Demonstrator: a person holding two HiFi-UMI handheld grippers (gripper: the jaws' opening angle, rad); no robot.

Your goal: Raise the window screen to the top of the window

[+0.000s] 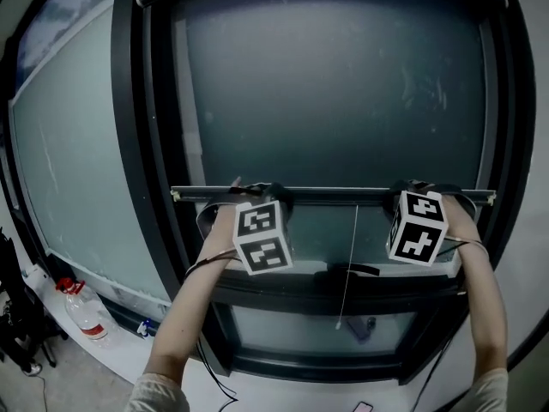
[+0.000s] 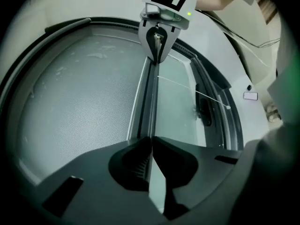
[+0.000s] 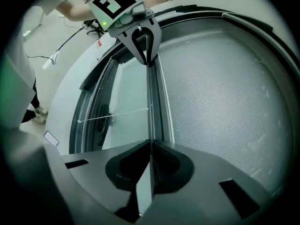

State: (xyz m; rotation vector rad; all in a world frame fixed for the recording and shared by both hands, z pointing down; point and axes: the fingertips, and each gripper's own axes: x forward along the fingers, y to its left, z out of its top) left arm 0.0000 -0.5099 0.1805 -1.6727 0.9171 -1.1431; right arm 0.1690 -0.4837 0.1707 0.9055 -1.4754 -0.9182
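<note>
"Two arms were up at the window frame (image 1: 129, 144)?"

"Yes. The left forearm (image 1: 193, 303) and the right forearm (image 1: 485, 307) reached forward and upward, side by side."

"Where was the window screen (image 1: 343, 93)?"

"Its bottom bar (image 1: 343, 195) lay level across the lower part of the window, with mesh above it."

"And the grip?"

"The left hand-held gripper (image 2: 151, 142) was pressed tight on the bar's thin edge near its left end. The right hand-held gripper (image 3: 150, 144) pinched the same bar toward the right end. A thin pull cord (image 1: 351, 260) hung between them."
</note>
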